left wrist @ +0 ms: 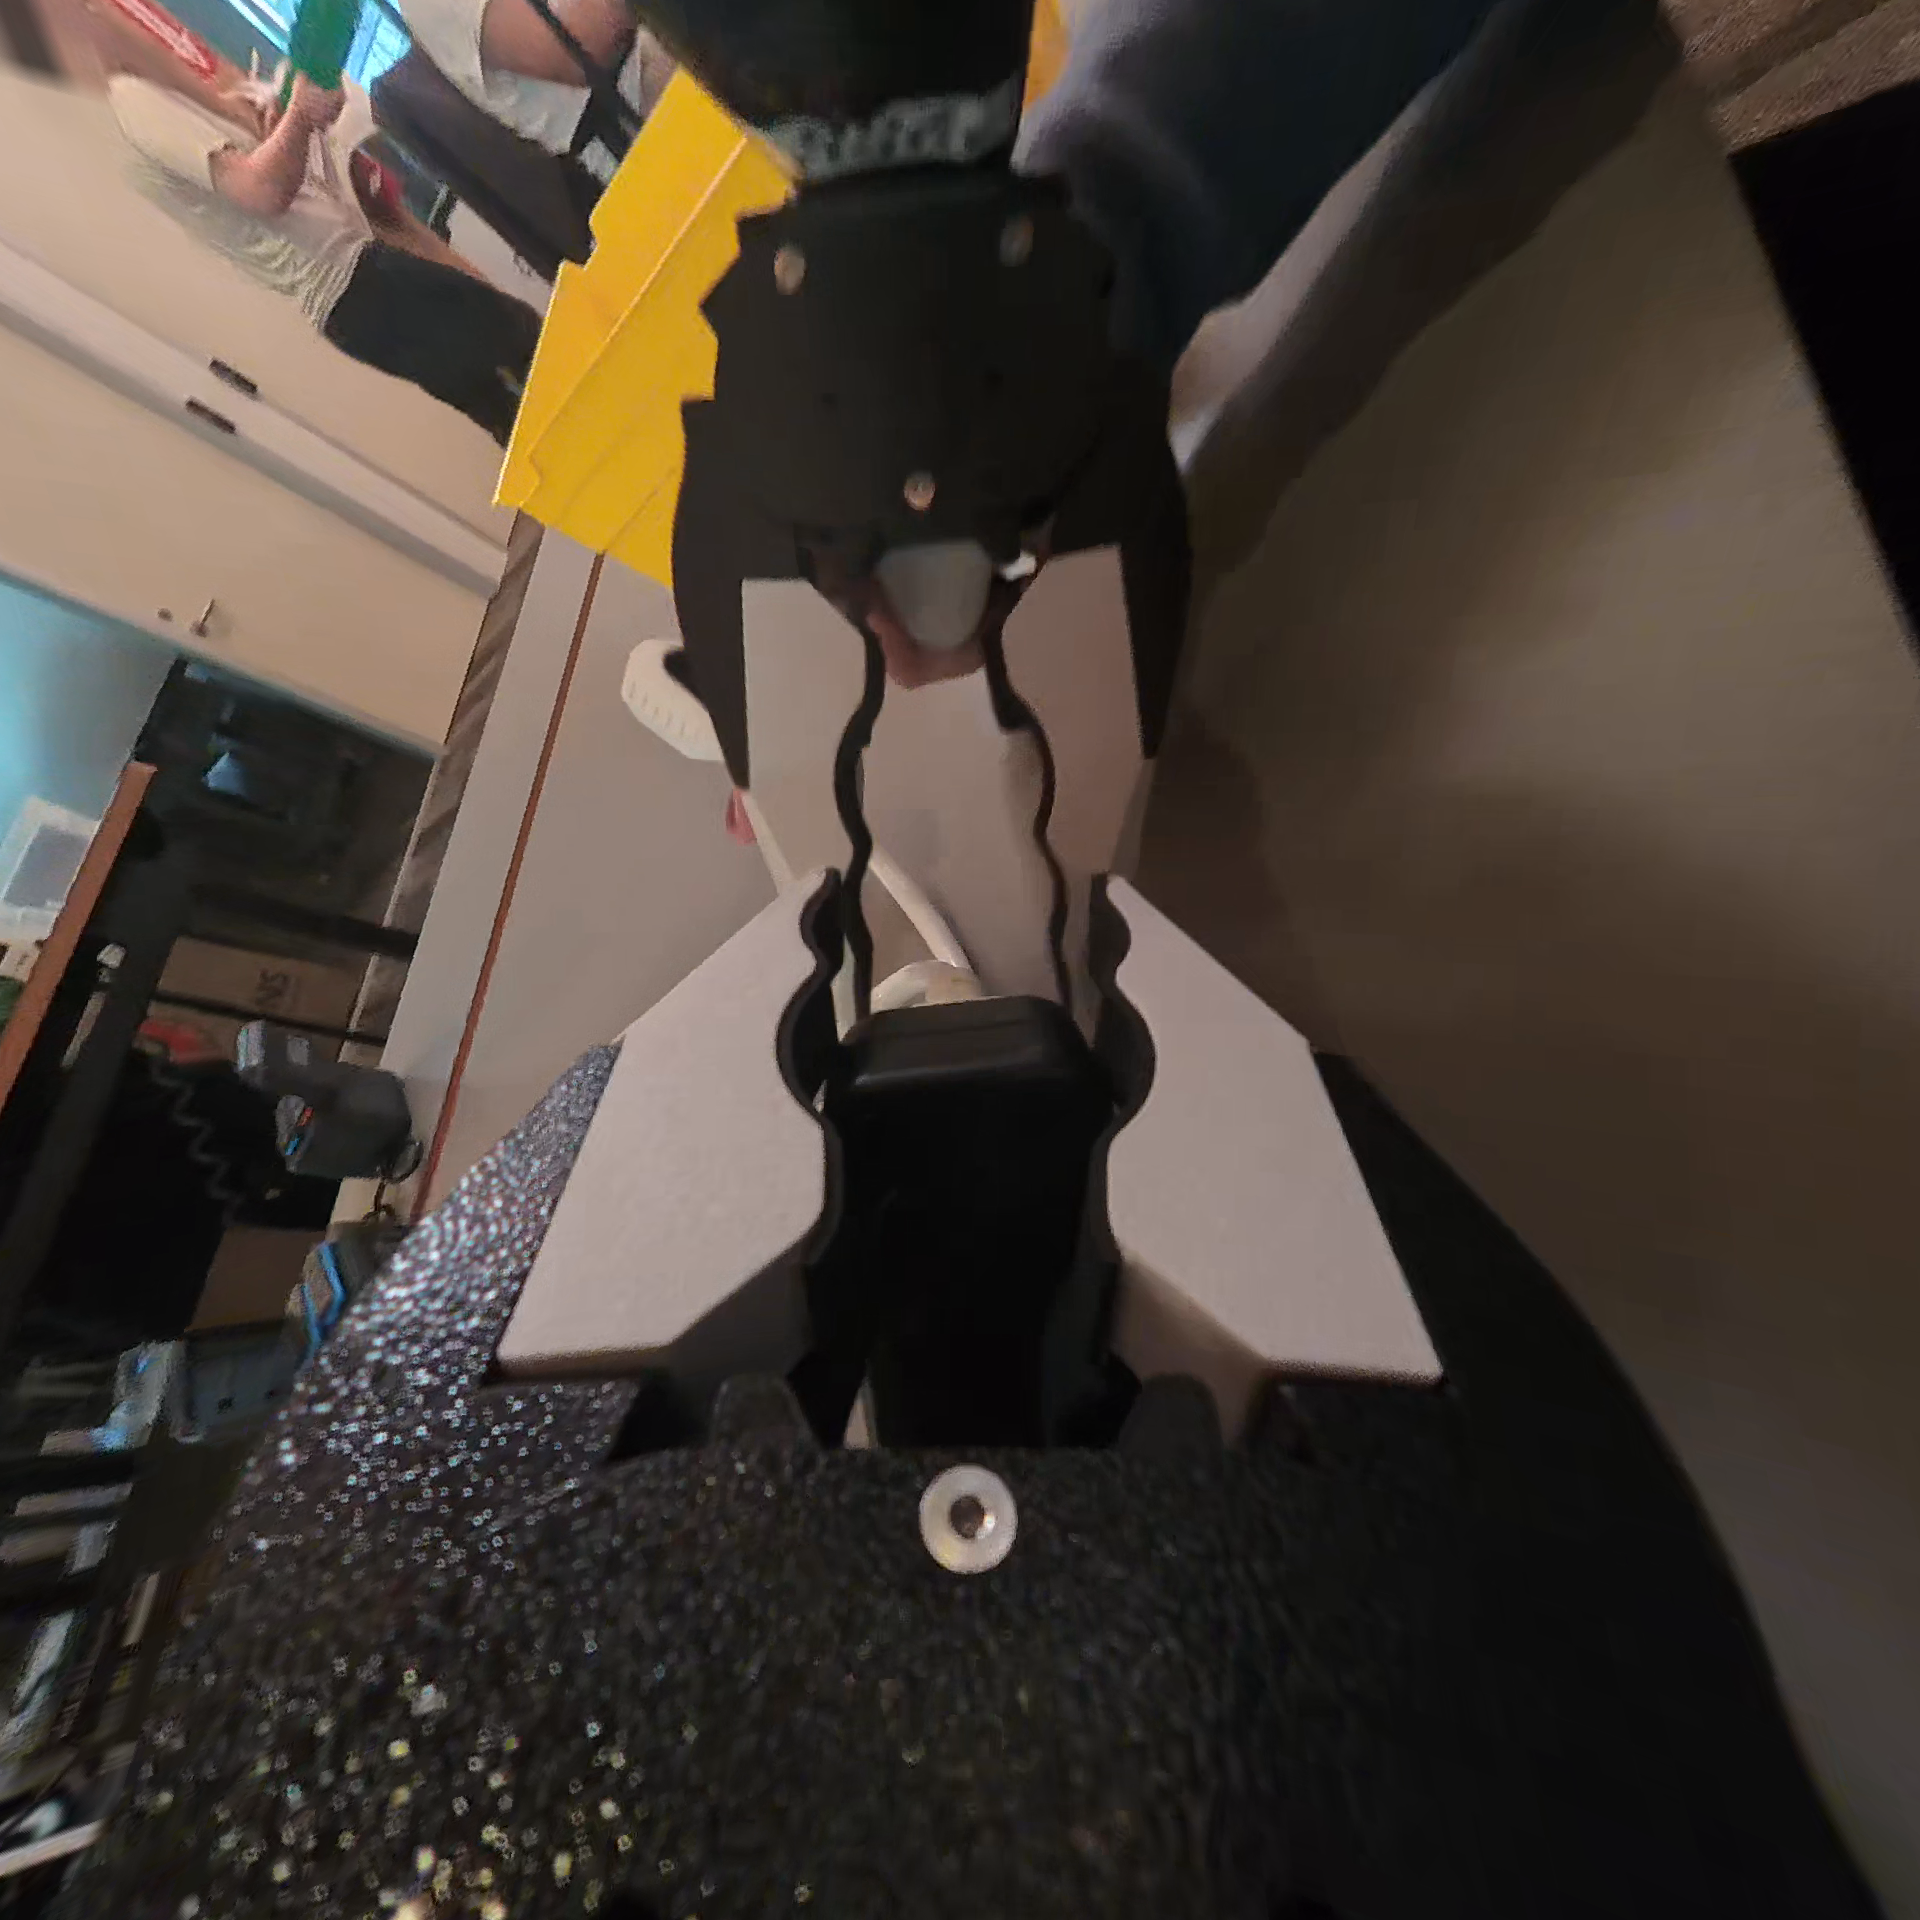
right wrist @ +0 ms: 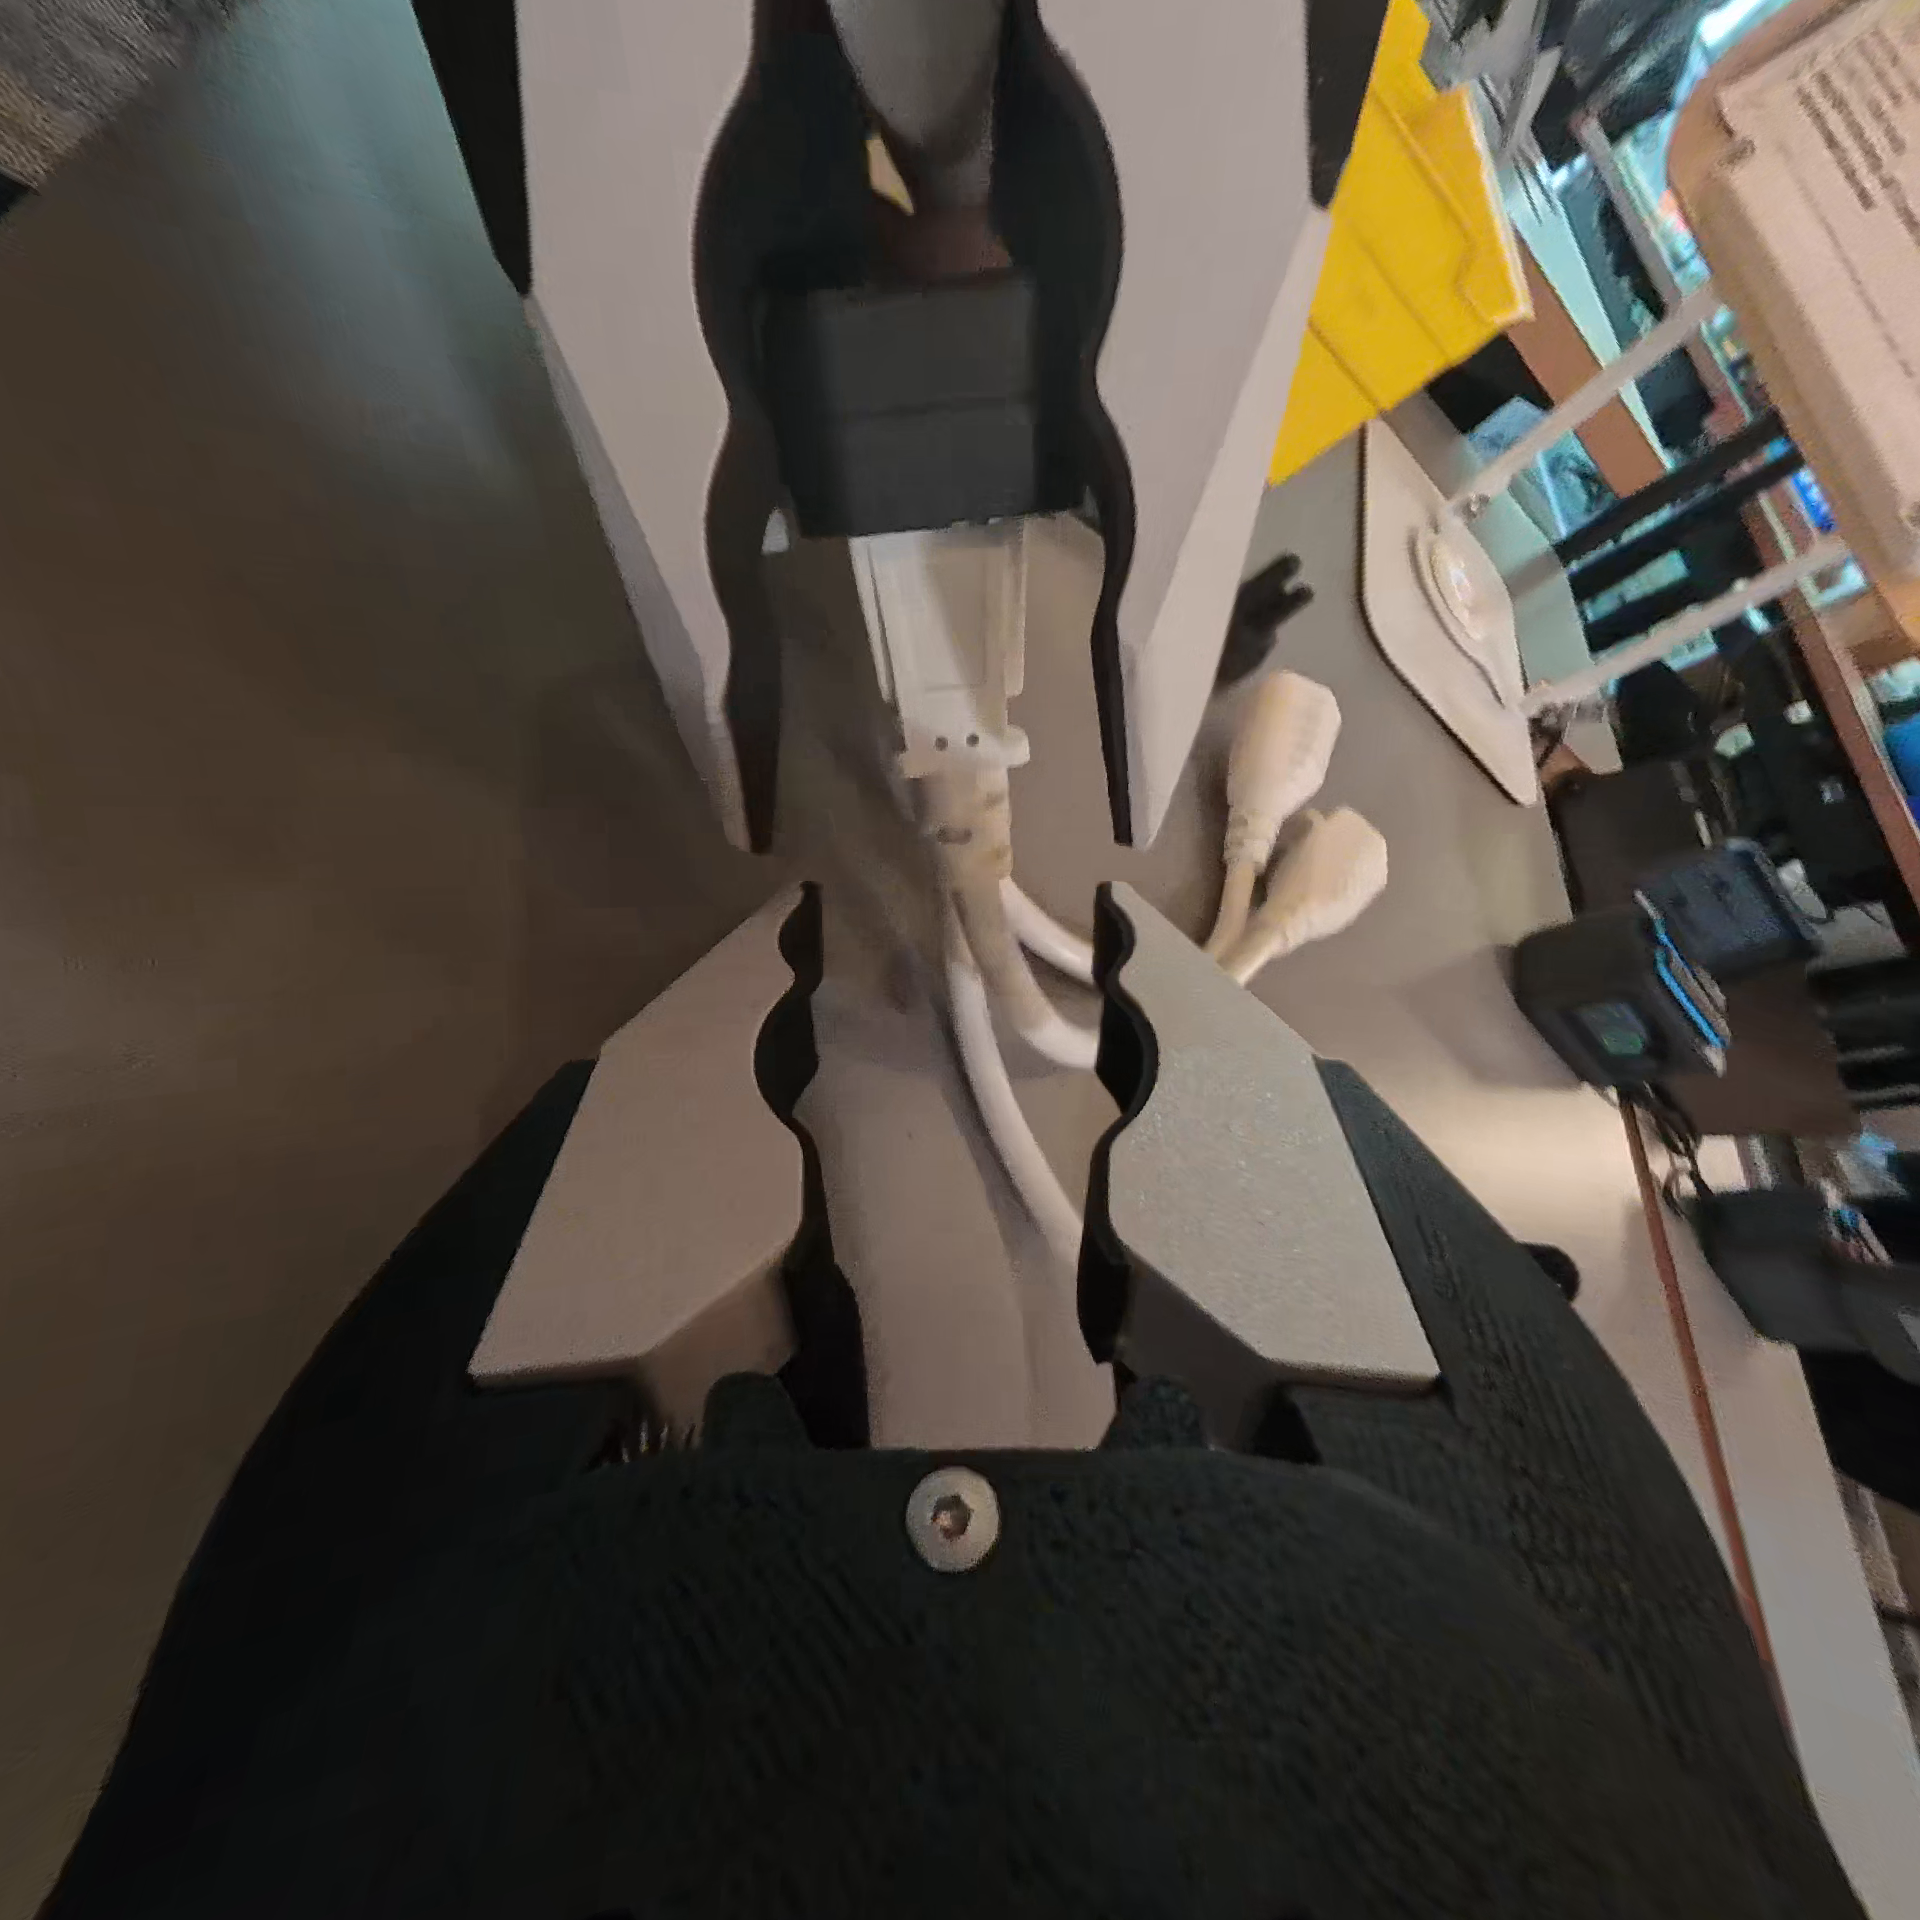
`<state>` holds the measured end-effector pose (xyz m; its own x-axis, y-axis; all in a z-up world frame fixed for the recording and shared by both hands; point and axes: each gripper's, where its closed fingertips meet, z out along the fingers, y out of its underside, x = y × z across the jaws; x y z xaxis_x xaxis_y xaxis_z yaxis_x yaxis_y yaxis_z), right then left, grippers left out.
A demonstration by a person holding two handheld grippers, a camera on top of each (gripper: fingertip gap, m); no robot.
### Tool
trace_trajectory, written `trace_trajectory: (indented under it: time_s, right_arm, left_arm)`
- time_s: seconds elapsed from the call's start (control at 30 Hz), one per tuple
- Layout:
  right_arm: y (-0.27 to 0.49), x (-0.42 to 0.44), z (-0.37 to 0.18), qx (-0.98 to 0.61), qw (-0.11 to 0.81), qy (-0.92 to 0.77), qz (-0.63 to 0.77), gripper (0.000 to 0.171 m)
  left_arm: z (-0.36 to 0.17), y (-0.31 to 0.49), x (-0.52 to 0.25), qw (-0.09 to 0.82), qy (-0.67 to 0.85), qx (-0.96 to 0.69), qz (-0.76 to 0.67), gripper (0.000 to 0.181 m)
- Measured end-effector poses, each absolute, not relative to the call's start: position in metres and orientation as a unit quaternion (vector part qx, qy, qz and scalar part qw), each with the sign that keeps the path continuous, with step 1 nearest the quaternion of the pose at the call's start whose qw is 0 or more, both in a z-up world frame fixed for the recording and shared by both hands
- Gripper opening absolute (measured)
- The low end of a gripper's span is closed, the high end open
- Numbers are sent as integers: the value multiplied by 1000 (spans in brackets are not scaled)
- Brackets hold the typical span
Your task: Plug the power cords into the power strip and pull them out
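The big pale bench [right wrist: 312, 727] lies under everything. On it, the left tool [left wrist: 961, 1049] is closed tight on a black block [left wrist: 961, 1101], which looks like the end of the power strip, though I cannot be sure. In the right wrist view this same left tool comes down from the far side, holding the black block [right wrist: 914, 405], and a white plug [right wrist: 951, 665] sticks out of the block toward the near side. The right tool [right wrist: 951, 997] is open and holds nothing. It faces the left tool, tip to tip, with a small gap between them. The white plug lies straight ahead of the right tool, just beyond its tips. Its long way runs near to far, in line with the tool. So I think the right tool is the one to grab the plug, and it should slide straight forward and squeeze. White cords [right wrist: 997, 1060] run from the plug back between the right tool's open fingers [right wrist: 675, 1122], and they could get pinched. Two more white plugs [right wrist: 1299, 821] lie loose on the bench to the right, near but not in the way. A yellow bin [right wrist: 1382, 260] sits farther right.
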<state>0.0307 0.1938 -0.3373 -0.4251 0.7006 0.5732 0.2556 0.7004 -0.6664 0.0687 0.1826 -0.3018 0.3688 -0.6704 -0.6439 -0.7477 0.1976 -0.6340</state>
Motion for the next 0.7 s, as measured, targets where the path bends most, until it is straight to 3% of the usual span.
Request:
trace_trajectory:
  time_s: [0.07,0.13,0.2,0.37,0.57,0.63,0.7]
  right_arm:
    - [187,23,-338,-276,462,-808,241,34]
    - [185,20,-337,-256,487,-806,220,16]
    - [185,20,-337,-248,506,-801,202,14]
    - [183,18,-334,-241,539,-787,179,15]
    - [166,13,-336,-248,519,-787,223,40]
    - [164,9,-340,-246,519,-789,218,42]
    - [163,8,-339,-239,528,-786,214,41]
  left_arm:
    - [-298,175,66,549,543,-635,17,48]
    - [-295,171,56,556,513,-654,25,71]
    - [-303,169,42,529,499,-685,52,85]
    - [-323,163,34,458,519,-712,117,86]
    - [-325,170,25,444,508,-721,160,68]
    - [-321,171,24,453,508,-713,167,48]
    - [-321,171,24,457,505,-714,162,48]
